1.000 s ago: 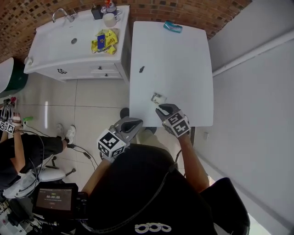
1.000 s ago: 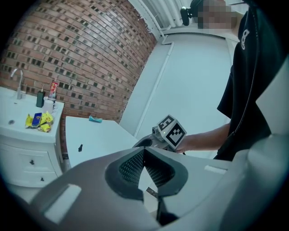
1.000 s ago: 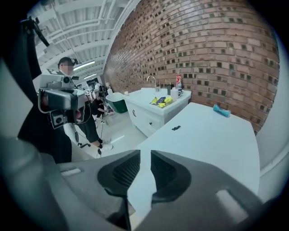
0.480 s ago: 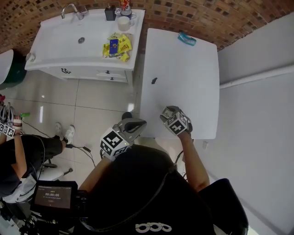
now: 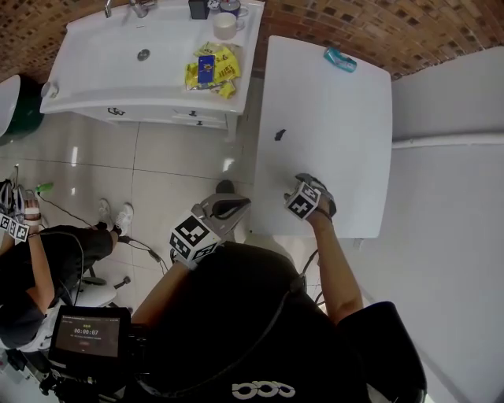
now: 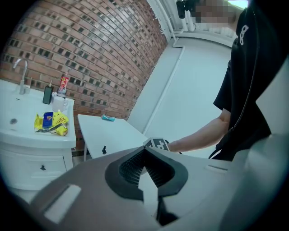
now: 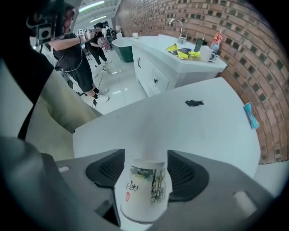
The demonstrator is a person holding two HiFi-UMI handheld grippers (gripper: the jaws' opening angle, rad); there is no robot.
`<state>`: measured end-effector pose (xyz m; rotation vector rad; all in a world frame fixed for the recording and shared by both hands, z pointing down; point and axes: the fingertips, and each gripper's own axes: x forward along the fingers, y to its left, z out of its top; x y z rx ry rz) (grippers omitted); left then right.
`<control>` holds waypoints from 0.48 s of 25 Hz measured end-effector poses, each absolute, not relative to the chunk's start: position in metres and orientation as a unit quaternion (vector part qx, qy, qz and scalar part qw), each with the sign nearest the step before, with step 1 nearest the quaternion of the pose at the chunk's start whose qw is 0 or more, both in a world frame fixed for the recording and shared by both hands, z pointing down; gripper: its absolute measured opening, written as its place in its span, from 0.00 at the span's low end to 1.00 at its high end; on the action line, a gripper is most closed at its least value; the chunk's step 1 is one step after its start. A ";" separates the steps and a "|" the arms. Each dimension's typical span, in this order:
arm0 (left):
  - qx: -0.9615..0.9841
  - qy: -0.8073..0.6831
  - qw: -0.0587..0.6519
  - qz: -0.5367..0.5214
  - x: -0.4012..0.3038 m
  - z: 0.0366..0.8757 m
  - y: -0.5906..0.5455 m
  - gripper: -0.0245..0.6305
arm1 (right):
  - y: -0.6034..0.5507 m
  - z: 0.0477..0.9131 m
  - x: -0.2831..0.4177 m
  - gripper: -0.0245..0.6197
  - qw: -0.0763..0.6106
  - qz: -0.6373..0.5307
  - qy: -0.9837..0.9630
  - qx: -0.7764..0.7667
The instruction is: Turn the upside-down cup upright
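Two tongs: left tongs (image 6: 144,151) closed together, empty; right tongs (image 7: 145,155) just opened, cup (image 7: 143,187) between, on white tabletop (image 7: 180,124). Brick wall (image 5: 354,24), sink (image 5: 142,43), tiled floor (image 5: 173,165) around.

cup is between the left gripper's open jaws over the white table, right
Wrong gripper. The cup is between the right gripper's open jaws, which have just been opening, over the white table. The right gripper view shows it.
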<state>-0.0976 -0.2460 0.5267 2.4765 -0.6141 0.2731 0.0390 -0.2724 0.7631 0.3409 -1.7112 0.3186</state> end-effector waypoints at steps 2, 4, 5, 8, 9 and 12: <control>0.925 -0.232 0.283 0.106 -0.097 0.525 -0.252 0.06 | -0.272 0.769 0.044 0.47 0.638 0.145 -0.742 0.147; 0.925 -0.232 0.281 0.111 -0.096 0.523 -0.257 0.06 | -0.271 0.773 0.046 0.47 0.637 0.152 -0.742 0.145; 0.925 -0.231 0.279 0.113 -0.095 0.522 -0.258 0.06 | -0.271 0.774 0.046 0.47 0.637 0.152 -0.742 0.146; 0.928 -0.221 0.274 0.121 -0.092 0.521 -0.260 0.06 | -0.271 0.779 0.048 0.47 0.643 0.145 -0.737 0.147; 0.929 -0.218 0.274 0.123 -0.090 0.521 -0.261 0.06 | -0.272 0.781 0.048 0.47 0.645 0.144 -0.736 0.148; 0.928 -0.216 0.276 0.128 -0.084 0.520 -0.263 0.06 | -0.275 0.778 0.051 0.44 0.644 0.147 -0.734 0.158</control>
